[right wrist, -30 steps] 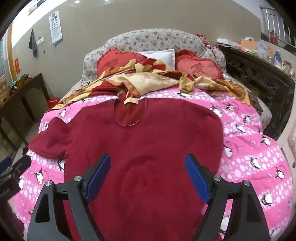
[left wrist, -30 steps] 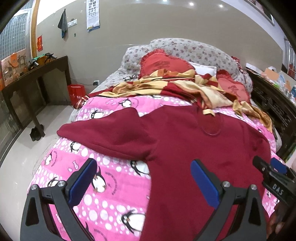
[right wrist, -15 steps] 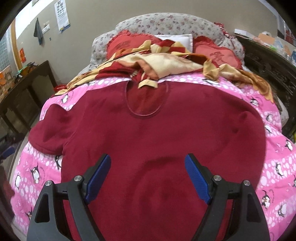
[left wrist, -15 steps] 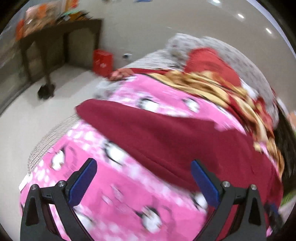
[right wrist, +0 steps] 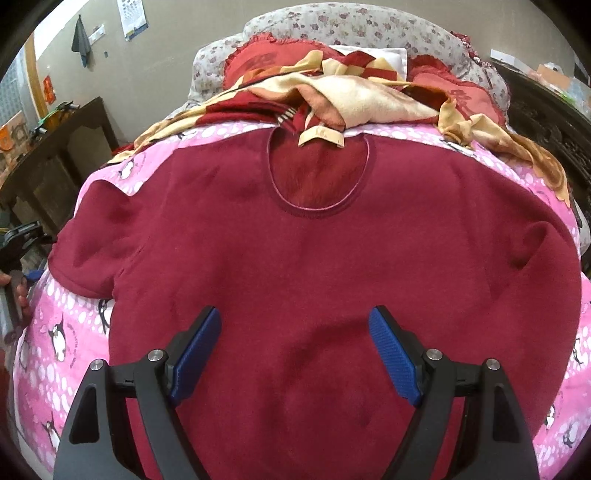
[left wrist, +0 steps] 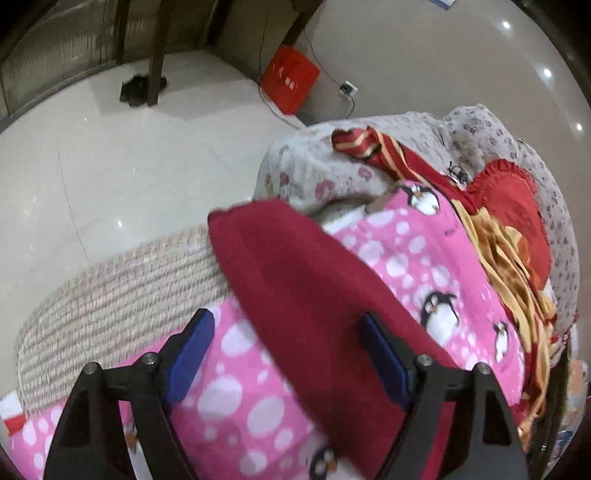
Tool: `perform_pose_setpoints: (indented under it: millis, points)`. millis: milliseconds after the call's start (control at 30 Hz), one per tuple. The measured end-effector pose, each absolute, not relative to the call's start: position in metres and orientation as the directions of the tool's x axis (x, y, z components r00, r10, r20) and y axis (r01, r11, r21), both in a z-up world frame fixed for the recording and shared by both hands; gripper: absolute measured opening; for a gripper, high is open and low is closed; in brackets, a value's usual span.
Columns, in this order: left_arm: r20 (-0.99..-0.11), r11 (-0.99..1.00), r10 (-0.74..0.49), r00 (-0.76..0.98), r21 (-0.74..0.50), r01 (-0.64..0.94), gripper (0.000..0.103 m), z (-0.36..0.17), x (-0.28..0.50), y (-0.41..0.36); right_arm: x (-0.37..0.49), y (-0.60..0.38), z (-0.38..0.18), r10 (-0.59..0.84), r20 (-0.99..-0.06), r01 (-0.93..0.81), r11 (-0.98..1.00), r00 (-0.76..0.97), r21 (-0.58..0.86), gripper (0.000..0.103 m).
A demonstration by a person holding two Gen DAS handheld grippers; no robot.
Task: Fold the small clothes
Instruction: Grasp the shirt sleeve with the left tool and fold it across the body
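Your left gripper (left wrist: 286,347) angles steeply down over the near-left edge of the bed; its jaws are closing, the blue pads (left wrist: 190,349) not yet pressing on anything; the sleeve (left wrist: 295,280) of the dark red sweater (right wrist: 332,258) runs between them, lying on the pink penguin blanket (left wrist: 424,266); whether the right-hand pad touches the cloth you cannot tell, the view being blurred. The sleeve's cuff end points toward the bed's edge, where a woven beige mat (left wrist: 110,291) and the pale tiled floor (left wrist: 110,147) show beyond; a red box (left wrist: 290,83) stands by the wall.

Your right gripper (right wrist: 295,347) hovers over the sweater's lower body with its jaws spread wide and nothing pinched; the sweater lies flat, front up, neckline (right wrist: 317,177) toward the headboard, one sleeve out to the picture's left, the other side folded in along the right edge. A rumpled red-and-cream blanket (right wrist: 351,96) lies just above the collar, a corner of it overlapping the neck opening; red cushions (right wrist: 258,62) and a floral pillow (right wrist: 332,26) sit behind it. At the far left edge your other gripper's dark frame (right wrist: 22,236) shows beside the sleeve.
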State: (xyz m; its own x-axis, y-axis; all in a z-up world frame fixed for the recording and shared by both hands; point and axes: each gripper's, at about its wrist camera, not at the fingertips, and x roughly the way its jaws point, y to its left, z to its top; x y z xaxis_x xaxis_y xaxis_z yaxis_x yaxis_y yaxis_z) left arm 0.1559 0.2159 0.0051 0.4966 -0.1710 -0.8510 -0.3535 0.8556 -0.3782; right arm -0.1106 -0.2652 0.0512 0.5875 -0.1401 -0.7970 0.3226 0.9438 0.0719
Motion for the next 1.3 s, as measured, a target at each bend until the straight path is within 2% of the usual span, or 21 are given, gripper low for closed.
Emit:
perform_pose_setpoints:
  millis: [33, 100, 133, 200, 267, 333, 467, 567, 667, 767, 867, 1033, 1133, 1200, 1267, 1300]
  points:
    - [-0.85, 0.864, -0.164, 0.5, -0.369, -0.343, 0.077, 0.005, 0.159, 0.213, -0.11, -0.266, 0.049, -0.14, -0.8, 0.324, 0.943, 0.583, 0.071, 0.089]
    - [-0.848, 0.873, -0.168, 0.502, -0.364, -0.323, 0.051, 0.004, 0.164, 0.209, -0.108, -0.266, 0.046, -0.139, -0.805, 0.327, 0.942, 0.576, 0.071, 0.089]
    - [-0.848, 0.876, -0.161, 0.504, -0.358, -0.323, 0.045, 0.005, 0.165, 0.207, -0.108, -0.267, 0.045, -0.137, -0.808, 0.328, 0.942, 0.573, 0.073, 0.089]
    - [-0.841, 0.874, -0.167, 0.515, -0.368, -0.318, 0.019, 0.009, 0.165, 0.206, -0.108, -0.268, 0.044, -0.137, -0.81, 0.332, 0.94, 0.57, 0.075, 0.089]
    - [-0.836, 0.872, -0.167, 0.523, -0.373, -0.317, 0.013, 0.018, 0.161, 0.205, -0.11, -0.27, 0.045, -0.136, -0.808, 0.336, 0.938, 0.573, 0.08, 0.089]
    - [-0.805, 0.873, -0.182, 0.565, -0.396, -0.283, 0.011, 0.038, 0.149, 0.199, -0.112, -0.272, 0.048, -0.139, -0.802, 0.338, 0.937, 0.581, 0.083, 0.089]
    - [-0.727, 0.906, -0.238, 0.644, -0.405, -0.123, 0.01, 0.094, 0.113, 0.155, -0.117, -0.276, 0.051, -0.152, -0.791, 0.35, 0.933, 0.592, 0.083, 0.089]
    - [-0.652, 0.908, -0.347, 0.674, -0.413, 0.069, 0.01, 0.135, 0.071, 0.097, -0.12, -0.283, 0.05, -0.142, -0.794, 0.367, 0.924, 0.591, 0.108, 0.089]
    - [-0.617, 0.887, -0.444, 0.649, -0.404, 0.222, 0.01, 0.152, 0.039, 0.04, -0.126, -0.29, 0.053, -0.138, -0.789, 0.387, 0.913, 0.599, 0.133, 0.089]
    - [-0.636, 0.852, -0.524, 0.567, -0.383, 0.357, 0.01, 0.146, 0.01, -0.026, -0.132, -0.297, 0.057, -0.15, -0.782, 0.399, 0.907, 0.605, 0.135, 0.089]
    - [-0.682, 0.832, -0.543, 0.49, -0.356, 0.426, 0.01, 0.115, -0.01, -0.083, -0.139, -0.307, 0.06, -0.173, -0.781, 0.42, 0.899, 0.6, 0.124, 0.089]
    - [-0.786, 0.843, -0.483, 0.387, -0.298, 0.447, 0.011, 0.051, -0.018, -0.135, -0.149, -0.328, 0.056, -0.192, -0.803, 0.47, 0.874, 0.564, 0.122, 0.089]
    - [-0.817, 0.843, -0.459, 0.348, -0.278, 0.46, 0.023, 0.031, -0.025, -0.137, -0.153, -0.337, 0.056, -0.183, -0.803, 0.481, 0.865, 0.568, 0.143, 0.089]
    - [-0.815, 0.826, -0.481, 0.322, -0.299, 0.478, 0.035, 0.039, -0.034, -0.127, -0.153, -0.338, 0.056, -0.182, -0.799, 0.477, 0.867, 0.574, 0.146, 0.089]
    - [-0.8, 0.82, -0.492, 0.344, -0.294, 0.491, 0.071, 0.055, -0.045, -0.11, -0.149, -0.339, 0.057, -0.178, -0.796, 0.471, 0.87, 0.579, 0.148, 0.089]
    - [-0.788, 0.823, -0.492, 0.371, -0.28, 0.495, 0.081, 0.062, -0.05, -0.102, -0.146, -0.339, 0.058, -0.17, -0.793, 0.464, 0.872, 0.585, 0.155, 0.089]
